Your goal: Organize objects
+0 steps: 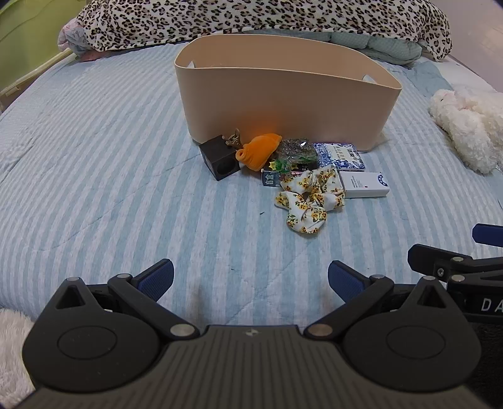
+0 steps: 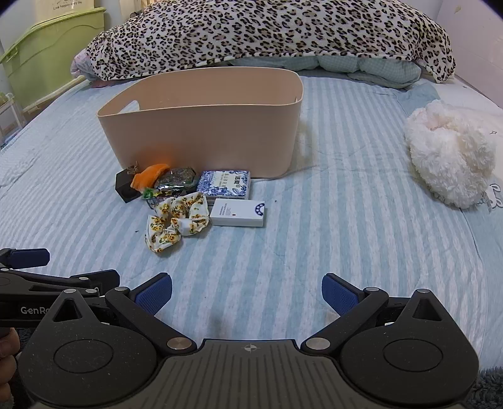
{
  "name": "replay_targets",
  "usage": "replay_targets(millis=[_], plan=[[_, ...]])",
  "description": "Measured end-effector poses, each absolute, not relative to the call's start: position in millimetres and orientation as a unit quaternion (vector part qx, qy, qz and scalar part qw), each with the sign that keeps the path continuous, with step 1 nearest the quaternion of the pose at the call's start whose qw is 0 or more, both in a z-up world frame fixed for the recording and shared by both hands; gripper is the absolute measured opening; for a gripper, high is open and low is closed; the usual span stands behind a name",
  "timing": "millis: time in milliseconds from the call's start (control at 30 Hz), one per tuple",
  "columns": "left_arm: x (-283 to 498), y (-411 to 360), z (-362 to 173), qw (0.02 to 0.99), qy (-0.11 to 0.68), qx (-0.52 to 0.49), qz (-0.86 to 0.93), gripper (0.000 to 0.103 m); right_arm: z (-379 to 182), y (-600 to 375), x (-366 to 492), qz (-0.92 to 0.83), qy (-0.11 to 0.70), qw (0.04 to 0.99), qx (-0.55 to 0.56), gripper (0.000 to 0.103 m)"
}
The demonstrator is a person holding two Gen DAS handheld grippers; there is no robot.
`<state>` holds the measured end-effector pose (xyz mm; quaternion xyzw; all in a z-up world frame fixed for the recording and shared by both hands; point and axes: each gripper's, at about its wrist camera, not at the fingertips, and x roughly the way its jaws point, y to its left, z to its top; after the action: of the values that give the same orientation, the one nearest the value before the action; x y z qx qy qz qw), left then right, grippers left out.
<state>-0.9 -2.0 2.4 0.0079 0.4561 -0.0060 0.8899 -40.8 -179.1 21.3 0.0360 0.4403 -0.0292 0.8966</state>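
Observation:
A beige oval bin point(image 1: 283, 103) point(image 2: 201, 132) stands on the striped bed. In front of it lie a dark cube point(image 1: 220, 159) point(image 2: 125, 187), an orange cloth piece point(image 1: 261, 149) point(image 2: 149, 176), a foil packet point(image 1: 295, 149) point(image 2: 176, 179), a blue patterned box point(image 1: 341, 155) point(image 2: 224, 184), a white box point(image 1: 364, 184) point(image 2: 239, 212) and a sunflower scrunchie point(image 1: 309, 198) point(image 2: 177, 220). My left gripper point(image 1: 250, 278) is open and empty, well short of the pile. My right gripper point(image 2: 246, 291) is open and empty too, beside the left one.
A leopard-print blanket point(image 1: 251, 22) point(image 2: 267, 31) is heaped behind the bin. A white fluffy plush point(image 1: 468, 126) point(image 2: 449, 151) lies at the right. A green plastic crate point(image 2: 47, 56) stands left of the bed. The bed surface is a blue-striped quilt point(image 1: 110, 157).

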Motion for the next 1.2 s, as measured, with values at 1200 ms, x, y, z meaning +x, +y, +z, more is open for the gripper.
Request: replay_targets(millis=[1200], plan=[[-1.4,-1.9,3.3,0.89,0.453,0.017,-0.041,0.103,17.5,-178.9,-40.4,-0.036,0.444,0.895,0.032,0.103]])
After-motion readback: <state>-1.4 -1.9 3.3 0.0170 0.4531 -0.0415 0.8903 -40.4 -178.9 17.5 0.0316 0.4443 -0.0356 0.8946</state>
